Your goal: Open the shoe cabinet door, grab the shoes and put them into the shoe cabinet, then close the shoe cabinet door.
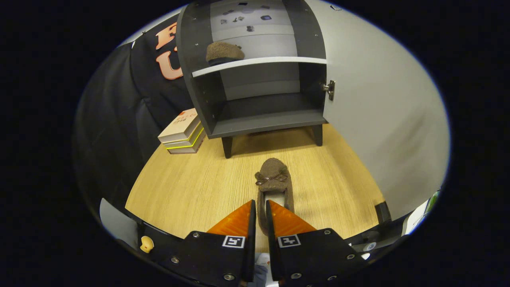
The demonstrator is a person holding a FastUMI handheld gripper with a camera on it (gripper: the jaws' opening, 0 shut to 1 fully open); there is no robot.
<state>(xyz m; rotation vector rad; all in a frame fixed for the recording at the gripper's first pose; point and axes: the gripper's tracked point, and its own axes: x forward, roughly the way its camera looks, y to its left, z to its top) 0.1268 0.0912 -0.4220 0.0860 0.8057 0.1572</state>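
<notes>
A brown fuzzy shoe [273, 181] with a small bow points toward the cabinet, its heel rim pinched between my two orange fingers [238, 220]. My gripper [259, 211] is shut on that heel edge, the shoe held above the wooden floor [191, 187]. Beyond it stands the dark grey shoe cabinet [259, 119] with its door [382, 111] swung wide open to the right. A second brown shoe [224, 52] lies on the cabinet's white upper shelf [259, 63]. The lower compartment is bare.
A stack of books [184, 132] lies on the floor left of the cabinet. The open door's pale inner face runs along the right side, with a metal hinge [330, 88] at the cabinet's edge. Black cloth hangs to the left.
</notes>
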